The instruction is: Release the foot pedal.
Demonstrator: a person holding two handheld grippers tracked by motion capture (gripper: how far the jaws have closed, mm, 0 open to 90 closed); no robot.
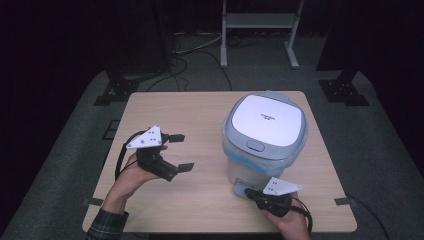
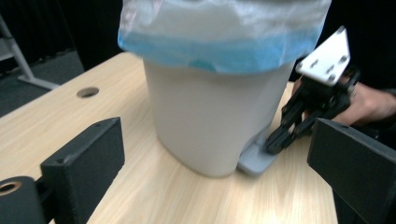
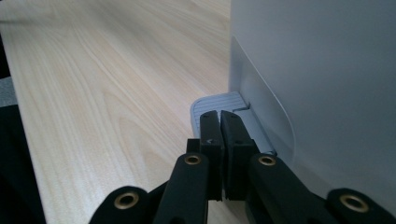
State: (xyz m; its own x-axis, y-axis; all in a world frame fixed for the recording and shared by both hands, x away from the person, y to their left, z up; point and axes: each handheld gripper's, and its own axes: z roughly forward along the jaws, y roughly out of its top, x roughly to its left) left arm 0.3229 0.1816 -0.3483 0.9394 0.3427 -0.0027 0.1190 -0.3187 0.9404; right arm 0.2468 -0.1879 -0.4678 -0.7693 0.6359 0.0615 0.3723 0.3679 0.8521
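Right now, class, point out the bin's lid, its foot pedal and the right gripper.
lid [image 1: 265, 120], high view, flat white top.
foot pedal [image 3: 219, 103], right gripper view, ribbed grey tread.
right gripper [image 1: 248, 191], high view, closed jaw tips.

Pedal bin [image 1: 264, 137]: stands on the table [image 1: 200, 200], right of centre, lid [image 1: 267, 120] shut on top, liner bag [image 2: 219, 42] folded over its rim below the lid.

Foot pedal [image 3: 224, 109]: at the bin's base on the near side, resting just above the tabletop.

Right gripper [image 3: 220, 116]: before the bin, jaws pressed together, fingertips lying on the pedal, bin wall just right of them.

Left gripper [image 1: 179, 151]: well left of the bin, jaws spread wide, fingertips pointing toward the bin; table beneath, nothing between them.
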